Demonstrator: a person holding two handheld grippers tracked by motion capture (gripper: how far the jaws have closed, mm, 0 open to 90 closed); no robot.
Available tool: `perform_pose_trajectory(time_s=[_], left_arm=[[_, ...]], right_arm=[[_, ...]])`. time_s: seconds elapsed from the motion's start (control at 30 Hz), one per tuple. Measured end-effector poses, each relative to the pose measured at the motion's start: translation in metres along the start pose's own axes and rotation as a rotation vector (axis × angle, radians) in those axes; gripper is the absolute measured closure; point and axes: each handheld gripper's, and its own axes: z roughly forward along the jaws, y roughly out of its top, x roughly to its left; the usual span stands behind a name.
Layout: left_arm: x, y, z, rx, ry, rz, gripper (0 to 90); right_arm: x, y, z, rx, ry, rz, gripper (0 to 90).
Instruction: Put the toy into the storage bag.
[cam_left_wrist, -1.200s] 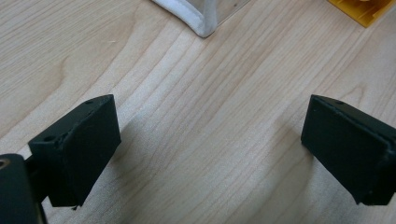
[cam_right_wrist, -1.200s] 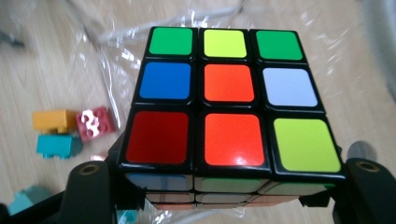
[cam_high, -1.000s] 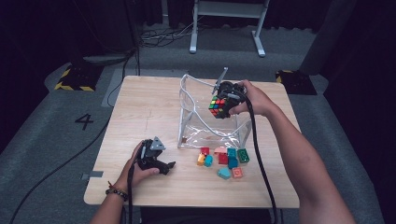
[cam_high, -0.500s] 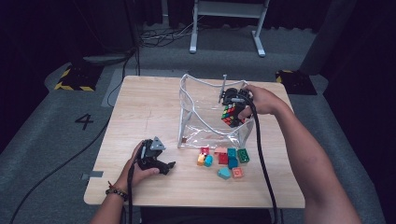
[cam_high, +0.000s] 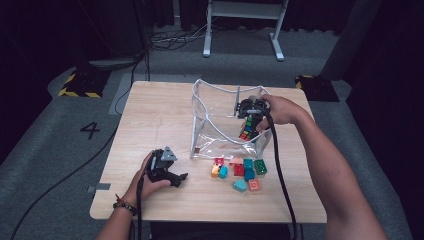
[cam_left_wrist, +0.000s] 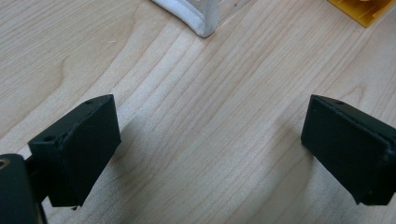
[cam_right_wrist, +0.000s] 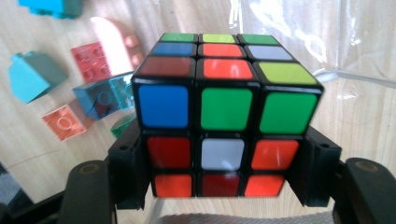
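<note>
The right claw (cam_high: 247, 129) pinches a Rubik's cube (cam_high: 246, 128) between its two pads, clamped on opposite side faces; the right gripper view confirms the cube (cam_right_wrist: 219, 114) seated squarely between the jaws. In the high view the cube hangs inside the mouth of the clear plastic bag (cam_high: 212, 120), which stands open on the tabletop (cam_high: 155, 115), at about 1 o'clock from the tabletop's centre. Whether the cube touches the bag's floor cannot be told.

The left claw (cam_high: 179, 178) rests on the tabletop at about 7 o'clock, jaws spread wide with nothing between them; the left gripper view shows bare wood and the bag's white-edged corner (cam_left_wrist: 198, 23) ahead.

A cluster of toy building blocks (cam_high: 240, 171) lies just outside the bag, at 6 o'clock from it.

Judgement: the step in hand is the placing of the cube into the bag. The next move calls for lowering the cube to the bag's floor and spreading the right claw to release it, then withdrawing upward without snagging the flexible rim. The blocks remain to be loaded.
</note>
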Motion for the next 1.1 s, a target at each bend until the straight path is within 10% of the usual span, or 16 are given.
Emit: perform_pose_trajectory(time_s=[0.63, 1.1], left_arm=[[-0.002, -0.001, 0.0, 0.008, -0.002, -0.02, 4.6], [-0.001, 0.0, -0.001, 0.011, -0.005, -0.02, 4.6]], right_arm=[[0.005, -0.003, -0.007, -0.035, -0.009, -0.015, 40.2], [0.015, -0.032, -0.023, -0.459, -0.17, -0.024, 32.8]])
